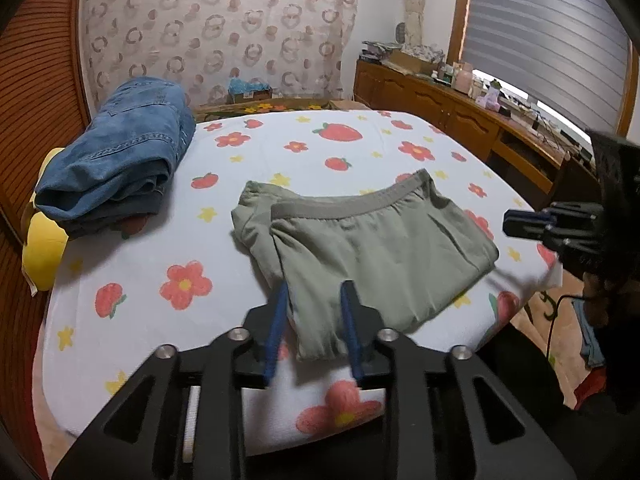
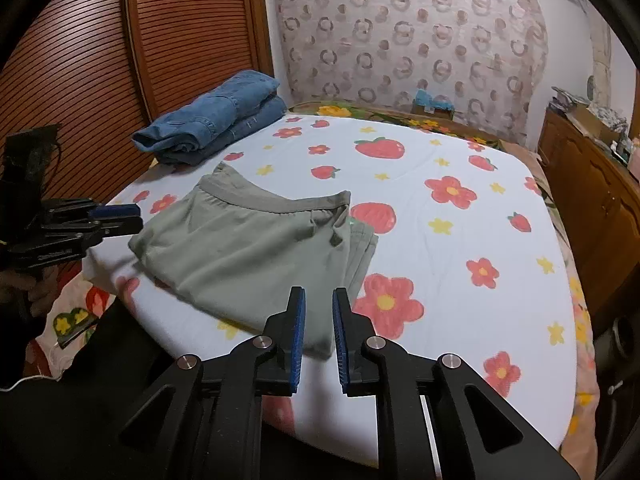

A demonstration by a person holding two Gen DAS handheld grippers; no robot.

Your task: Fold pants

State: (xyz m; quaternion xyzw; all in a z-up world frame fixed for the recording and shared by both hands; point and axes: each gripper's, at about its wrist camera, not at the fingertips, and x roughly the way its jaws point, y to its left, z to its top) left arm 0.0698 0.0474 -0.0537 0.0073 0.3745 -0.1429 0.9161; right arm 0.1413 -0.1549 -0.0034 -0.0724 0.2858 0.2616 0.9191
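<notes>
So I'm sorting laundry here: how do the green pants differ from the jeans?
The green pants are thin, soft cloth with an elastic waistband; the jeans are thick blue denim with stitched seams. The green pants lie low and flat near the front edge of the bed; the jeans make a taller bundle at the far side by the slatted door. Both are folded and rest on the flowered sheet.

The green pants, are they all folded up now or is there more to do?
Nearly done. The green pants lie folded in a compact bundle on the flowery sheet, waistband on top. Both tools, left and right, are open with nothing pinched. Folded jeans already sit at the bed's edge. Perhaps left: one more fold, or moving them beside the jeans.
</notes>
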